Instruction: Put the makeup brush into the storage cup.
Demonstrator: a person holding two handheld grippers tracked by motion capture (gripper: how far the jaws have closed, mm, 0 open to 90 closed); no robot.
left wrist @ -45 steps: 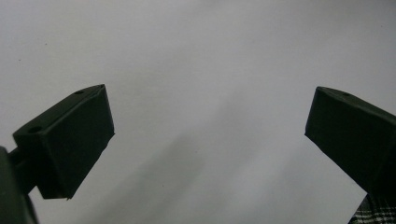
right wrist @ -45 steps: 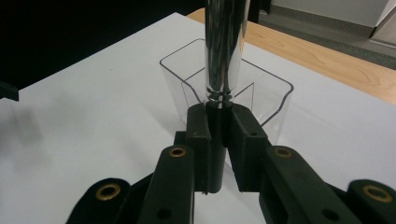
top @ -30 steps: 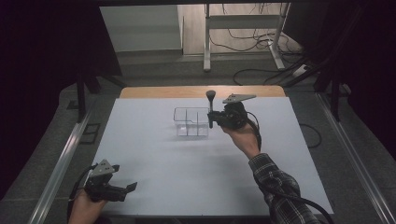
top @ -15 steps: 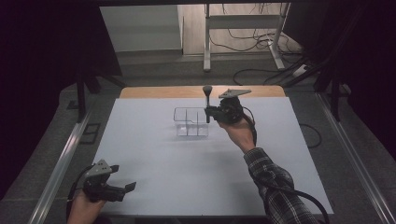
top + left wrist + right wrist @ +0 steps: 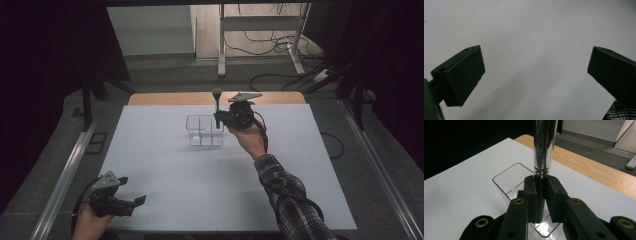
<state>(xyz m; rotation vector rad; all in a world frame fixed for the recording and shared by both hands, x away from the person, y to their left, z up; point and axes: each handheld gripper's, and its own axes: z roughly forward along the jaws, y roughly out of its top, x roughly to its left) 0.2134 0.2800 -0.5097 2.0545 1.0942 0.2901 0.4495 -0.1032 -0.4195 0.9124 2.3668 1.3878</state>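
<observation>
1. Two hand-held grippers are over the white desk [image 5: 165,195]; the right hand-held gripper [image 5: 218,119] is at the far middle of it, and the left hand-held gripper [image 5: 137,201] is at the near left corner.
2. The right hand-held gripper pinches a makeup brush [image 5: 217,104] by the black lower part of its handle; in the right gripper view the two black jaws are pressed against this handle from both sides, just under the shiny silver sleeve [image 5: 544,147].
3. The brush stands upright, with its bristle head on top, and its lower end is over the right side of a clear plastic organizer [image 5: 200,131].
4. The organizer stands on the desk, touching it, and thin walls divide it into compartments; I cannot tell if the brush end is already inside a compartment or only above it.
5. The left hand-held gripper is spread wide, with nothing between its jaws; in the left gripper view there is only bare desk surface under them.
6. The left hand [image 5: 90,222] holds its gripper low, near the desk edge, well apart from the organizer.
7. A plaid sleeve [image 5: 287,197] covers the right forearm.
</observation>
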